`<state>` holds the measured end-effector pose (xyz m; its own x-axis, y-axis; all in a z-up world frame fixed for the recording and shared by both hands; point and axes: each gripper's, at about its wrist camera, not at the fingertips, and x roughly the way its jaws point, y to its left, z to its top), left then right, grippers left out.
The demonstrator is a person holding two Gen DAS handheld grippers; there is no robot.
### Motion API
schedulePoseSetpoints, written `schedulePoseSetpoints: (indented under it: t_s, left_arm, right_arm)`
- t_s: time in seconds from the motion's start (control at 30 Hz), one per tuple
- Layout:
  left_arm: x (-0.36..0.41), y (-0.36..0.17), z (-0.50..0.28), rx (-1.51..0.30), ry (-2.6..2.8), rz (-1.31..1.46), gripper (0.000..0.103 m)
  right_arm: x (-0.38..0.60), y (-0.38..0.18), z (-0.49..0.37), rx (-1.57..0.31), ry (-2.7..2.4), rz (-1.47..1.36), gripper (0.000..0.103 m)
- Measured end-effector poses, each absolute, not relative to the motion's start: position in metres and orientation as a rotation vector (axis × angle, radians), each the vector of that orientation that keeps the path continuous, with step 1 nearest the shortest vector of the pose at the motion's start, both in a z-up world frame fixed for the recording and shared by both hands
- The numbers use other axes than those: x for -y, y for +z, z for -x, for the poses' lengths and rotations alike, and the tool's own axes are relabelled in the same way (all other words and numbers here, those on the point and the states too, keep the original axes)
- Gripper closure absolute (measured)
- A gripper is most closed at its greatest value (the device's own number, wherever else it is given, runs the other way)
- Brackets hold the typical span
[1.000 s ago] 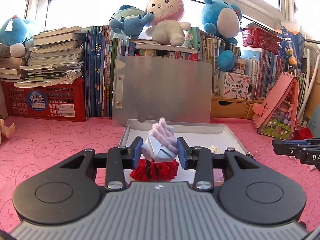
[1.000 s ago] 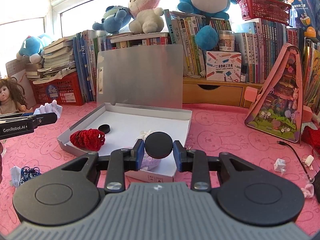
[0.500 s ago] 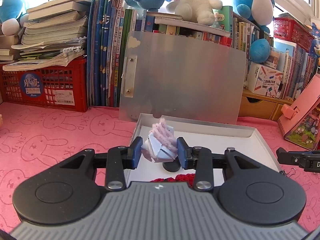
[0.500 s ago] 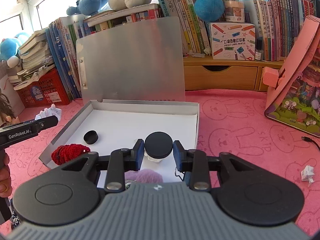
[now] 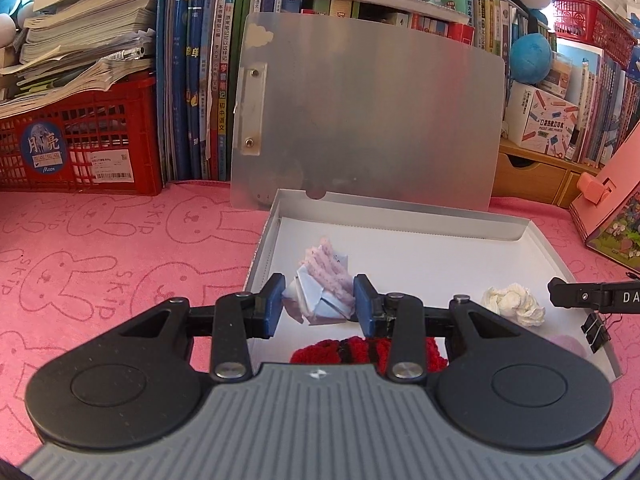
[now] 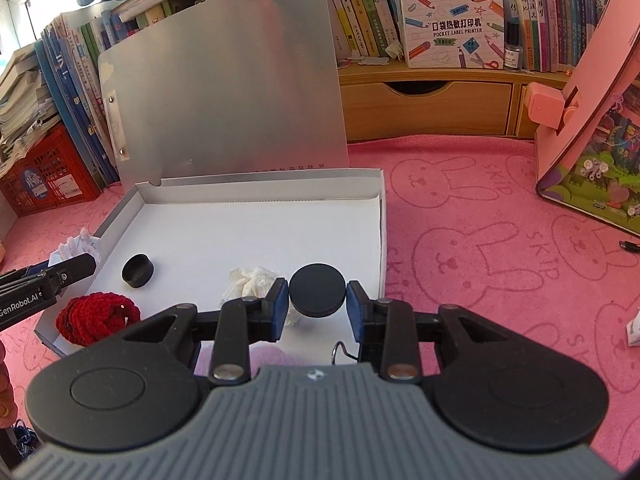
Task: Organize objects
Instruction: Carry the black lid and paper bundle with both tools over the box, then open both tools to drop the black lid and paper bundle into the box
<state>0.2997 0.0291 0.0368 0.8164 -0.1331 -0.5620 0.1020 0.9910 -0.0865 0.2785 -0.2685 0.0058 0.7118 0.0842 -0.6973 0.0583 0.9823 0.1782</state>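
Over the white tray (image 6: pixel 382 216) | both hand-held grippers are coming lower, nearer its floor | left hand-held gripper (image 5: pixel 319 305) clamping folded paper bundle (image 5: pixel 320 294) | right hand-held gripper (image 6: pixel 317 298) pinching black lid (image 6: pixel 317 290) | drop-off probably next

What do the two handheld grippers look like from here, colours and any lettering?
Both match: the left gripper and right gripper have a ribbed grey body, black rounded arms with silver screws, and blue finger pads. White "GenRobot.AI" lettering shows on the left one's side in the right wrist view.
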Motion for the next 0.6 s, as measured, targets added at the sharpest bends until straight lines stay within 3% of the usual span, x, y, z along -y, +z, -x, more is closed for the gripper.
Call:
schedulePoseSetpoints:
  t_s: [0.3, 0.4, 0.6]
  left_arm:
    - [-0.028, 0.033, -0.3, -0.61, -0.12, 0.049, 0.056]
    - [-0.027, 0.037, -0.296, -0.597, -0.128, 0.053, 0.034]
    - [-0.022, 0.047, -0.285, -0.563, -0.14, 0.035, 0.018]
  right_arm:
    - [0.269, 0.003, -0.279, -0.788, 0.016, -0.197, 0.063]
    - [0.269, 0.006, -0.277, -0.776, 0.019, -0.201, 0.062]
    - [0.266, 0.013, -0.268, -0.752, 0.033, -0.19, 0.048]
